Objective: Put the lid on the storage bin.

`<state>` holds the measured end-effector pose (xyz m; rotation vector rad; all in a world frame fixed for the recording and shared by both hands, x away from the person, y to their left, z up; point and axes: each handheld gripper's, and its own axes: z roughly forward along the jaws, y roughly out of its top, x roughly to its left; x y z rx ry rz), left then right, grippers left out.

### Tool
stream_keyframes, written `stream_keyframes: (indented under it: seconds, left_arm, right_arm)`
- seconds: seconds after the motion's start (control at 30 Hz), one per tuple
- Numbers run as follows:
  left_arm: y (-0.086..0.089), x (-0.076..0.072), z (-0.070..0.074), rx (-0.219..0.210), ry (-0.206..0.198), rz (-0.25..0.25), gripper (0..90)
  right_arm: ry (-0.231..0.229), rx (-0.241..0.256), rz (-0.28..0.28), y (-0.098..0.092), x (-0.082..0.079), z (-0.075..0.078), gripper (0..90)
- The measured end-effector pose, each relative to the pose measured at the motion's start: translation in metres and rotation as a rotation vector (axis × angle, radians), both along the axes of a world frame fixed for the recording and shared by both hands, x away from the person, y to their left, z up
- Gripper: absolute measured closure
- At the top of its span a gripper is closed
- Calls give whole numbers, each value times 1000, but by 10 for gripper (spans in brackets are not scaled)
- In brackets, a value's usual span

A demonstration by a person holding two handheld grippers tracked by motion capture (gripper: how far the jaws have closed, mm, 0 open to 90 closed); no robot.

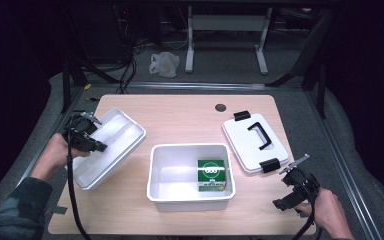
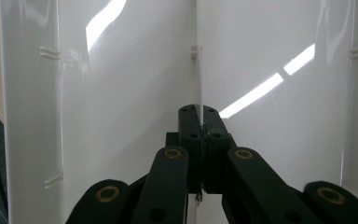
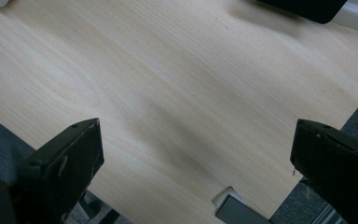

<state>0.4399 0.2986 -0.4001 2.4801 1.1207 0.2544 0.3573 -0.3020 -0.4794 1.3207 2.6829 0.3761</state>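
A shallow white tray (image 1: 115,142) with a centre divider sits tilted at the table's left, one end raised. My left gripper (image 1: 98,145) is shut on it; in the left gripper view the jaws (image 2: 199,126) pinch the thin divider wall (image 2: 196,70). In the middle of the table stands a white bin (image 1: 160,172) with a green box (image 1: 211,175) in its right half. A white lid (image 1: 245,142) with a black handle lies flat to the right. My right gripper (image 1: 285,192) hovers near the table's front right corner, open, with bare wood (image 3: 177,93) between its jaws (image 3: 191,163).
The wooden table (image 1: 180,117) has a round cable hole (image 1: 220,107) at the back. Its front right edge (image 3: 242,205) lies just under the right gripper. A white plastic bag (image 1: 164,64) and desk legs are on the floor beyond the table.
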Motion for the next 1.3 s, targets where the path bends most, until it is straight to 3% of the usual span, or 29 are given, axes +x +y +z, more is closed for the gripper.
stream_keyframes:
  seconds: [0.2,0.37,0.77,0.93,1.3]
  left_arm:
    - [-10,0,23,6,-22,-67,893]
    - [-26,-1,35,1,-36,-160,893]
    - [-90,-6,61,70,-52,-359,892]
    - [-118,-9,62,100,-48,-439,893]
    - [-176,-13,51,169,-30,-574,892]
  right_arm:
    - [3,-1,1,-1,0,-1,20]
    - [5,0,2,-1,1,-2,20]
    - [13,-5,10,0,2,-4,20]
    - [15,-5,11,0,2,-6,20]
    - [21,-11,15,1,2,-7,22]
